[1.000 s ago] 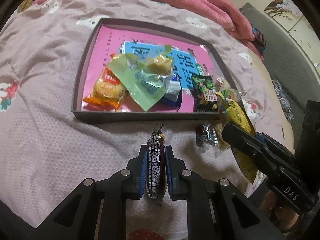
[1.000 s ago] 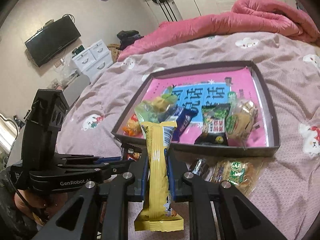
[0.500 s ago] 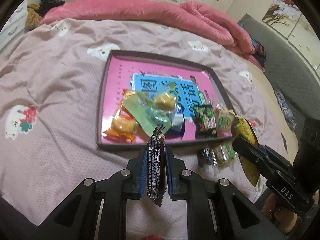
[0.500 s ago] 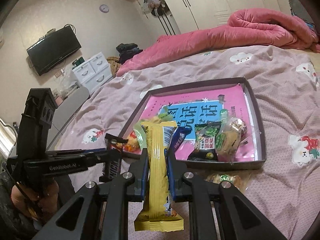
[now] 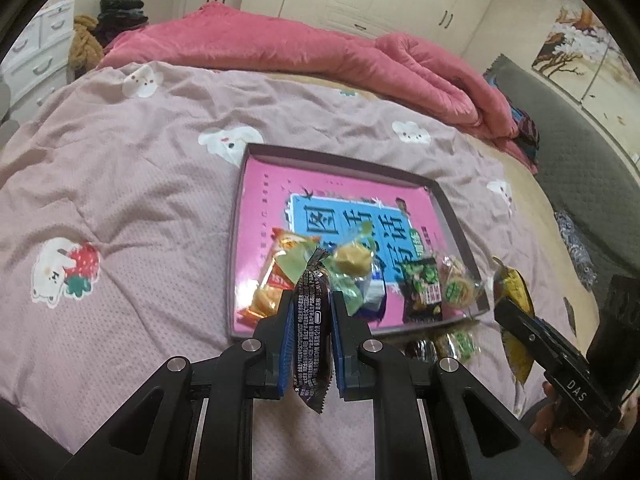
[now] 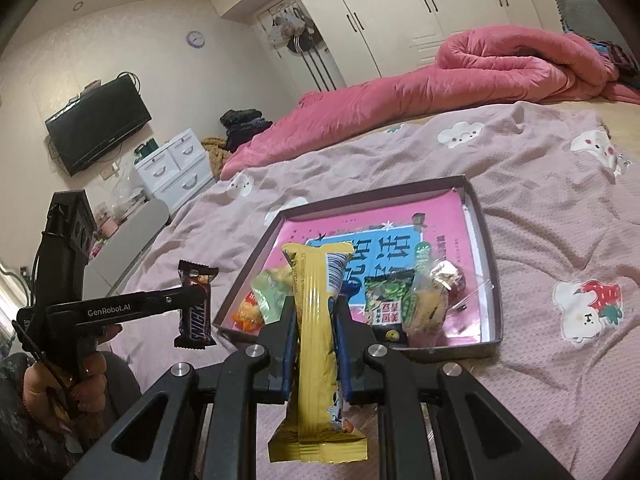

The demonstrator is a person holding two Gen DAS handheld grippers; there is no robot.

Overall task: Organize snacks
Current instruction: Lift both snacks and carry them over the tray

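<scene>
My left gripper [image 5: 312, 300] is shut on a dark chocolate bar [image 5: 311, 332], held upright above the bedspread, short of the tray's near edge. In the right wrist view that gripper [image 6: 199, 298] shows at the left with the bar [image 6: 196, 304]. My right gripper [image 6: 316, 314] is shut on a long yellow snack bar [image 6: 314, 344], also held on end. The dark tray [image 5: 239, 240] with a pink printed floor holds several snacks at its near end: an orange cracker pack [image 5: 266, 298], a yellow candy [image 5: 352, 260], a black-green packet [image 5: 422, 288].
Two small packets [image 5: 454, 344] lie on the pink bedspread [image 5: 140, 208] just in front of the tray's right corner. A rolled pink duvet [image 5: 320, 52] lies behind. White drawers [image 6: 176, 168] and a wall TV [image 6: 96, 128] stand at the left.
Both grippers have risen and drawn back from the tray with their bars still held. The tray now looks smaller and farther, and more of the room shows.
</scene>
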